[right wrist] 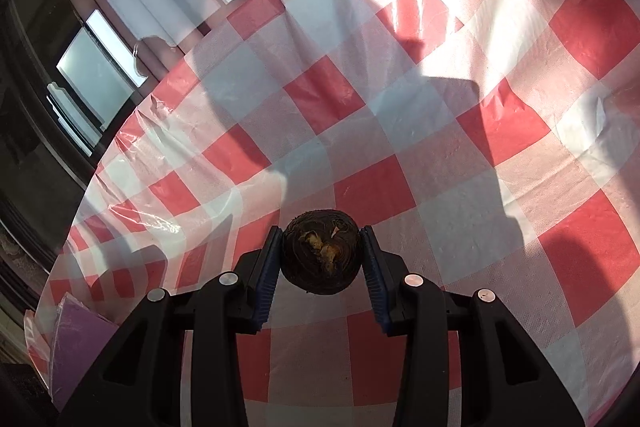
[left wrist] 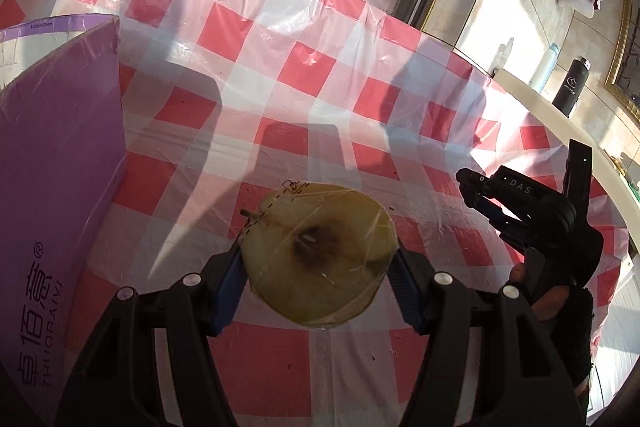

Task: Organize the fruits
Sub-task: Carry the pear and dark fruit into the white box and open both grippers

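Observation:
A yellow-green pear (left wrist: 320, 255) wrapped in clear film, with a dark bruise around its core end, sits between the blue pads of my left gripper (left wrist: 320, 267). Both pads press on its sides, and it hangs just above the red and white checked tablecloth (left wrist: 280, 75). My right gripper (right wrist: 322, 259) is shut on a small, dark brown round fruit (right wrist: 320, 251) with a pale torn patch, also held over the cloth. In the left wrist view the right gripper (left wrist: 472, 183) shows from the side at the right, with a hand behind it; its fruit is hidden there.
A purple cardboard box (left wrist: 60, 167) stands on the table at the left, and its corner (right wrist: 76, 339) shows low in the right wrist view. Beyond the table's right edge a pale ledge carries a black bottle (left wrist: 570, 85) and a white bottle (left wrist: 544, 67). Windows and curtains lie behind.

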The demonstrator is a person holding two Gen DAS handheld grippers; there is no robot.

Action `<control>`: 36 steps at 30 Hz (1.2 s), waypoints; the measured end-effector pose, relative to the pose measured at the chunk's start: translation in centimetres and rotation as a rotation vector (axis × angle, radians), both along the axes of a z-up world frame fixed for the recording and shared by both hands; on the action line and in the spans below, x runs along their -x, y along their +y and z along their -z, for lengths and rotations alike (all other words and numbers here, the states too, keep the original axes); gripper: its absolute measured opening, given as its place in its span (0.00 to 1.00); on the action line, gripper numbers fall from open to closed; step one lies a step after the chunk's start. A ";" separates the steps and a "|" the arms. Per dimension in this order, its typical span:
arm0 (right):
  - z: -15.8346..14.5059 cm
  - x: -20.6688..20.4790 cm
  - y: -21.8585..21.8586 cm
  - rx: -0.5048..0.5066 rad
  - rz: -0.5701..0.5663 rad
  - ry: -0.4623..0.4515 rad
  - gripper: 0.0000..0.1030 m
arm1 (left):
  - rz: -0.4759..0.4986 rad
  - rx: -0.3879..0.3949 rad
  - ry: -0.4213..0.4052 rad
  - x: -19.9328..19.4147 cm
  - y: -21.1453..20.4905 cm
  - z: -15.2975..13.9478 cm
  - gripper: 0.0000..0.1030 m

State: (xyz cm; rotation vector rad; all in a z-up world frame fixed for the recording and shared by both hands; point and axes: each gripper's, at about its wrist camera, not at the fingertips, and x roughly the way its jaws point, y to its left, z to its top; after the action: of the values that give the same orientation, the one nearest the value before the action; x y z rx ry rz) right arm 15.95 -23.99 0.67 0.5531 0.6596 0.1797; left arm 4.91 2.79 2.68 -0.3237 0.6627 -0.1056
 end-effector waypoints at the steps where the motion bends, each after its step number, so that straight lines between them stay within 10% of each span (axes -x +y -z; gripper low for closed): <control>1: 0.0 0.0 0.0 0.002 0.002 0.004 0.38 | -0.007 0.007 -0.003 0.0 0.2 0.0 0.62; 16: 0.0 6.0 0.8 -0.057 0.087 0.056 0.38 | 0.034 0.110 0.011 0.0 1.5 0.2 0.62; 25: -0.6 18.9 4.3 0.020 0.032 0.015 0.38 | 0.067 -0.013 0.031 8.3 0.1 -0.1 0.62; 36: -2.1 23.2 5.5 0.076 0.006 -0.007 0.38 | 0.144 -0.115 -0.006 14.4 -1.6 -1.7 0.62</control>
State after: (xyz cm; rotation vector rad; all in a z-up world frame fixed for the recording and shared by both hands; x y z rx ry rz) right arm -7.27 -18.52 2.74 0.4809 0.6555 0.1499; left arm -9.47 1.24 4.43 -0.1651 0.6833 -0.2053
